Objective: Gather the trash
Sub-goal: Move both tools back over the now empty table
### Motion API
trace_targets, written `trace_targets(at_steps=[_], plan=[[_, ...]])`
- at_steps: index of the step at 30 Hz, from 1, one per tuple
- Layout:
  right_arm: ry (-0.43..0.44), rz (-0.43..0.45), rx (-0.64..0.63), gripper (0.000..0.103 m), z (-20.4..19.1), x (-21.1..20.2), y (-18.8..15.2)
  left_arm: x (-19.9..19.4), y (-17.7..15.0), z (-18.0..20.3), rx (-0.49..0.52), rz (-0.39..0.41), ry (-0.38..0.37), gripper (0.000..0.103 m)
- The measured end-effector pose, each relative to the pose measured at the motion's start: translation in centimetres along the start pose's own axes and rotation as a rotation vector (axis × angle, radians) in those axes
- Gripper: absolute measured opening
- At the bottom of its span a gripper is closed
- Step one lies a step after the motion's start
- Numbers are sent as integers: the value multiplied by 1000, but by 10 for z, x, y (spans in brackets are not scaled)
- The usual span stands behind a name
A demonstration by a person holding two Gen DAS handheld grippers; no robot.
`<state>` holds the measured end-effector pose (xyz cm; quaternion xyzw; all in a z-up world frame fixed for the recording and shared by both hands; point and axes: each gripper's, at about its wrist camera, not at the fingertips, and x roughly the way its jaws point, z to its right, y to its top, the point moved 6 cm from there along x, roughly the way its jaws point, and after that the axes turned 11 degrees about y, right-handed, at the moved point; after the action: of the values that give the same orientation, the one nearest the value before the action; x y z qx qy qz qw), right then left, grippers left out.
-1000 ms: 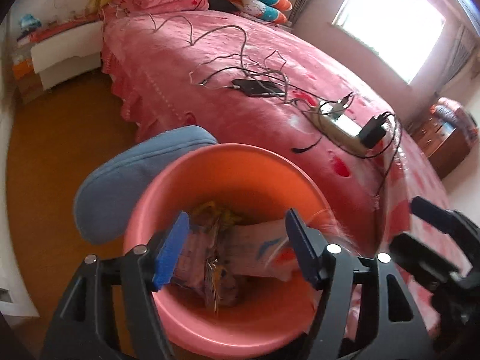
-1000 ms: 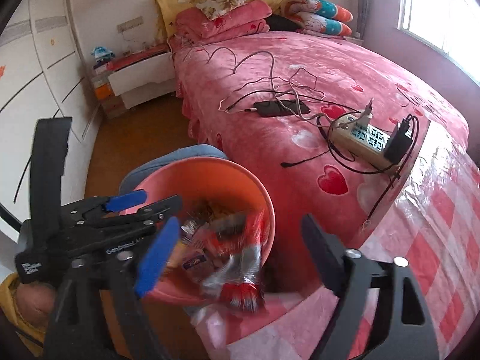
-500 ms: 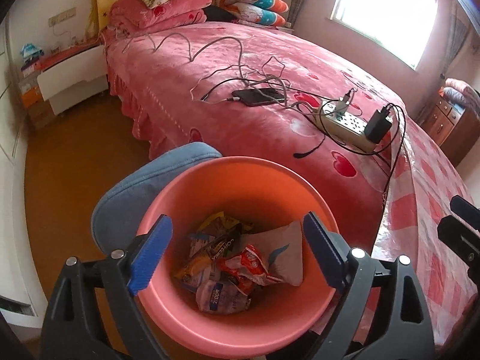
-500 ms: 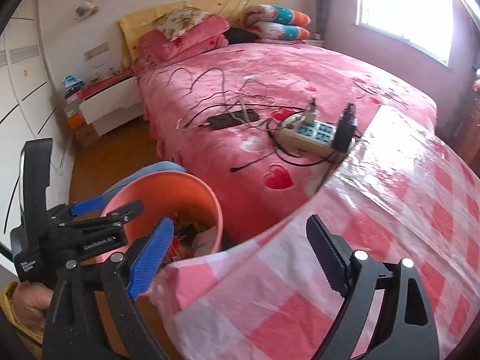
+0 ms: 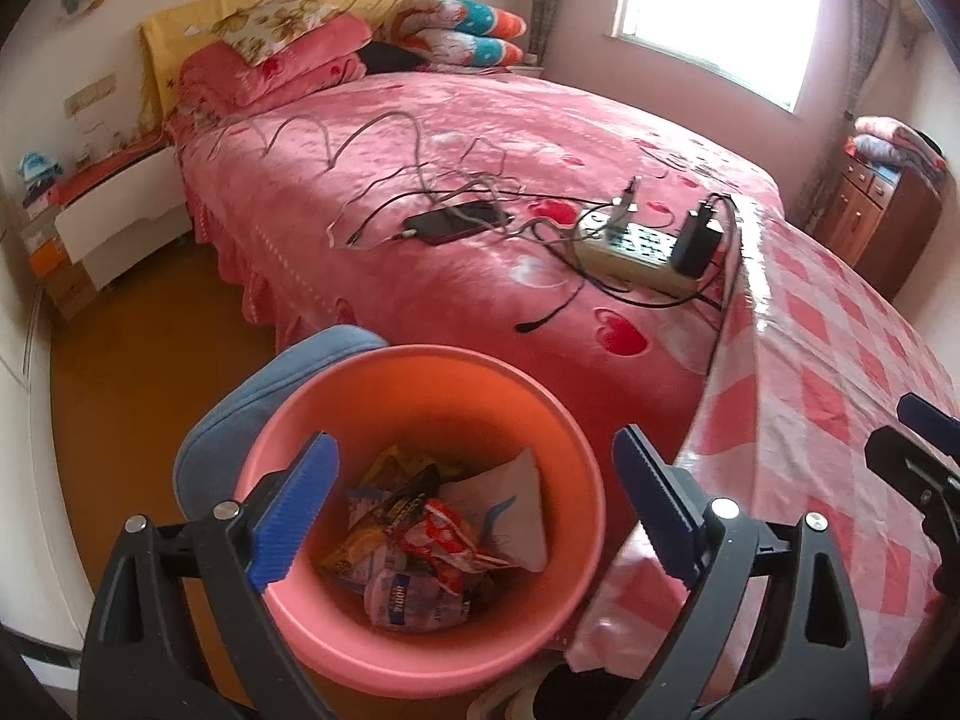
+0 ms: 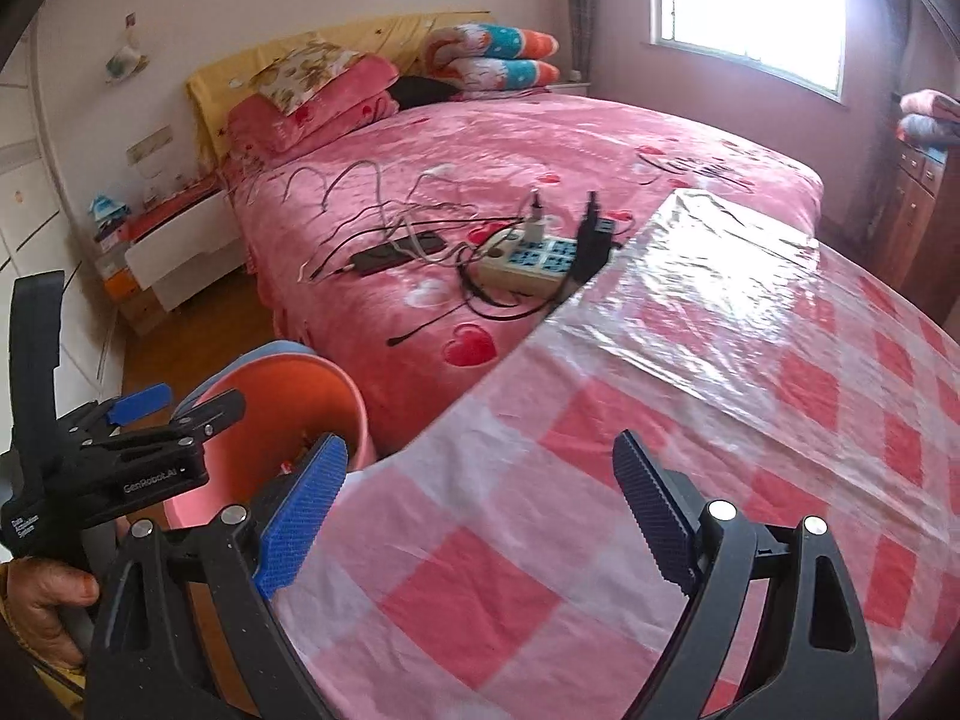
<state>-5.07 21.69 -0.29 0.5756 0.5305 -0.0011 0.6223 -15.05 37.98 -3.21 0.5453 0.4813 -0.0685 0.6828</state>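
From the left wrist, a pink bucket [image 5: 420, 468] is seen on the floor below the left gripper [image 5: 474, 510], and crumpled snack wrappers [image 5: 432, 534] are piled at its bottom: a red packet, a yellow one, a white bag and a clear printed pouch. The jaws of the left gripper are opening, spread almost as wide as the bucket's mouth, and nothing is held between them. A blue cushion [image 5: 240, 414] is pressed against the bucket's far left side. Behind the bucket, a bed [image 5: 480, 120] is covered with a pink heart-patterned blanket, on which a phone [image 5: 456, 220], a tangle of cables and a power strip [image 5: 630, 246] are laid. A pink checked tablecloth [image 5: 828, 372] under clear plastic is spread to the right, and the tip of the right gripper is glimpsed at the frame's right edge. A window [image 5: 720, 18] is set in the far wall.

From the right wrist, the right gripper [image 6: 480, 504] is held above the checked tablecloth [image 6: 660, 450] with its jaws wide apart and nothing gripped. The bucket [image 6: 336, 390] is seen at the lower left, beside the table's edge, partly hidden by the left gripper [image 6: 174, 408], which is carried by a hand [image 6: 48, 606]. Folded quilts and pillows [image 6: 492, 60] are stacked at the bed's head, a white nightstand [image 6: 174, 246] is placed beside it, and a wooden cabinet [image 6: 918, 204] is stood at the right wall
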Motion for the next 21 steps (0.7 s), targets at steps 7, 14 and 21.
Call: trace_targets(at_steps=[7,14,21], plan=[[-34,39,31,93,20,-28,-9,-22,6,26,56,45,-10,96],[-65,84,79,93,48,-54,-18,-40,8,58,99,74,-38,97],[-107,137,123,93,78,-82,-25,-58,9,92,149,97,-75,97]])
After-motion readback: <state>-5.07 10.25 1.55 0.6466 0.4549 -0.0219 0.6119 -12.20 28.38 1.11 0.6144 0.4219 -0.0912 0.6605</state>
